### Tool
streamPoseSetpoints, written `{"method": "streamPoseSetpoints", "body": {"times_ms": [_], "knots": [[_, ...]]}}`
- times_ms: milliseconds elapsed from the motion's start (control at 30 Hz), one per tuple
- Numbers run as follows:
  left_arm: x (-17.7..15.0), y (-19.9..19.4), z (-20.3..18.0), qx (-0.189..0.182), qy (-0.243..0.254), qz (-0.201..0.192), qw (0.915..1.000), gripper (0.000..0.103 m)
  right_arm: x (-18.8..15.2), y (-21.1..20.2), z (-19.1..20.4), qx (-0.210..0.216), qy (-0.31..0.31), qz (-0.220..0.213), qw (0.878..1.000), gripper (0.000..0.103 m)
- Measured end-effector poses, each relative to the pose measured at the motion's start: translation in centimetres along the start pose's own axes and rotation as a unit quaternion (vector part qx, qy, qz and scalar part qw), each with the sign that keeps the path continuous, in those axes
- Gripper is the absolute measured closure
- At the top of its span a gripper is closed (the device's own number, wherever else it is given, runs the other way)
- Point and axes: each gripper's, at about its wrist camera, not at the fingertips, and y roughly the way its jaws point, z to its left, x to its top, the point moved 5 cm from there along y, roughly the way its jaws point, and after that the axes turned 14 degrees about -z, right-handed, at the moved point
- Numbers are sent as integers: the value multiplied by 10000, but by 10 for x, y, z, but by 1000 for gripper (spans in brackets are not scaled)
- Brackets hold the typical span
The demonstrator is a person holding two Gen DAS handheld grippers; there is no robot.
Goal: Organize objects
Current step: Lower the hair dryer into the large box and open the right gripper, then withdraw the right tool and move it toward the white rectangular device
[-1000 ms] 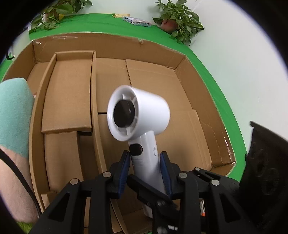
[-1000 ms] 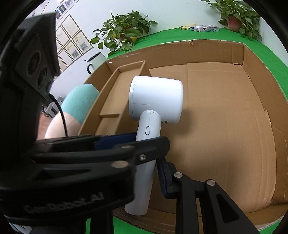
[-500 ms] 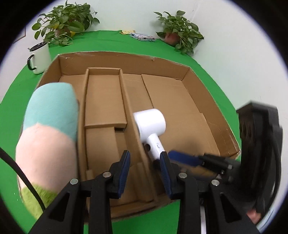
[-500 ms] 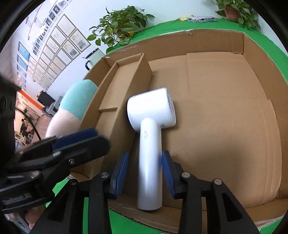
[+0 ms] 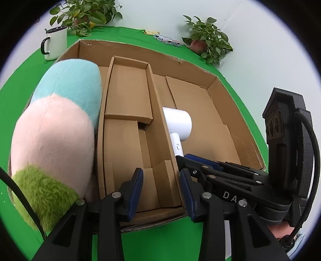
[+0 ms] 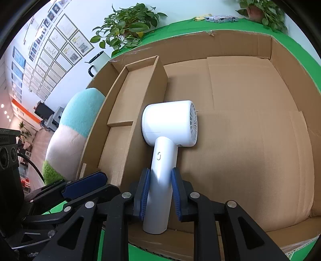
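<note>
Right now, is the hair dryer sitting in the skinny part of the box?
No, the white hair dryer lies on the floor of the wide part of the cardboard box, beside the divider wall.

The green cloth-covered tabletop (image 5: 128,36) serves as reference. Behind its far edge stands a plain pale wall (image 5: 270,50), evenly lit. Two leafy green potted plants rest at the tabletop's rear: one at the far left (image 5: 84,16), one at the far right corner (image 5: 208,46). A white enamel mug with black rim and handle (image 5: 55,44) stands near the left plant. To the left of the tabletop, a wall carries a grid of framed documents (image 6: 52,52); beyond it an office area shows, blurred.
</note>
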Motion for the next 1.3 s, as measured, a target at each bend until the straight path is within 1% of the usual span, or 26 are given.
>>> {"method": "streamPoseSetpoints", "body": {"times_ms": [133,200,300,333,367,400,433,467,500,533,567,600,633,667,700,733,767,833,867,933,1000,1100,1200,1300], "knots": [[-2,-1,2,5,-38,-25,10000,65,-2,-2,1,-56,-5,-18,10000,83],[-2,-2,2,14,-15,-38,10000,64,-3,0,2,-32,9,-1,10000,81],[-2,-10,0,98,94,-172,9998,64,-5,-4,0,-19,62,29,10000,78],[0,-16,-2,183,189,-344,9991,64,-4,-10,-1,-127,3,-60,9999,71],[2,-24,-5,214,267,-520,9981,64,-2,-17,-2,-197,-54,-181,9996,58],[3,-31,-6,235,315,-667,9970,64,-1,-28,-2,-246,-126,-382,9989,51],[5,-43,-9,276,394,-915,9946,64,1,-41,-2,-274,-214,-630,9974,36],[7,-53,-12,333,479,-1126,9919,61,1,-62,-1,-314,-371,-1000,9938,24],[8,-63,-14,391,555,-1313,9890,51,-1,-75,0,-332,-471,-1207,9910,18],[8,-76,-17,476,651,-1585,9841,46,-3,-92,2,-310,-628,-1495,9863,11],[8,-86,-19,544,709,-1789,9798,37,-9,-113,8,-164,-861,-1841,9790,4],[9,-93,-21,610,758,-1957,9758,33,-15,-128,11,-88,-1041,-2070,9728,1],[7,-103,-24,718,835,-2124,9710,32,-22,-142,14,-98,-1206,-2279,9661,1],[5,-113,-29,853,937,-2271,9656,32,-34,-157,18,-223,-1401,-2484,9582,1],[2,-120,-33,939,1022,-2390,9610,29,-42,-165,21,-326,-1514,-2570,9539,1],[-4,-131,-40,1066,1147,-2598,9529,26,-49,-171,23,-398,-1584,-2620,9511,1],[-10,-139,-44,1159,1214,-2737,9471,22,-58,-178,25,-531,-1636,-2672,9482,1],[-17,-148,-53,1246,1322,-2867,9406,22,-72,-185,27,-866,-1572,-2616,9483,1],[-23,-152,-58,1260,1383,-2864,9397,22,-79,-189,26,-986,-1511,-2533,9504,1],[-34,-157,-63,1240,1346,-2848,9410,22,-90,-198,27,-1020,-1447,-2505,9518,1],[-44,-160,-69,1154,1344,-2824,9428,22,-98,-207,28,-1156,-1509,-2583,9472,1],[-54,-160,-73,1217,1403,-2822,9412,22,-113,-220,29,-1270,-1589,-2632,9431,1],[-62,-163,-73,1213,1303,-2863,9415,22,-121,-225,24,-1333,-1514,-2516,9466,1],[-69,-164,-76,1172,1361,-2860,9413,22,-126,-233,20,-1361,-1464,-2528,9466,1]]}}
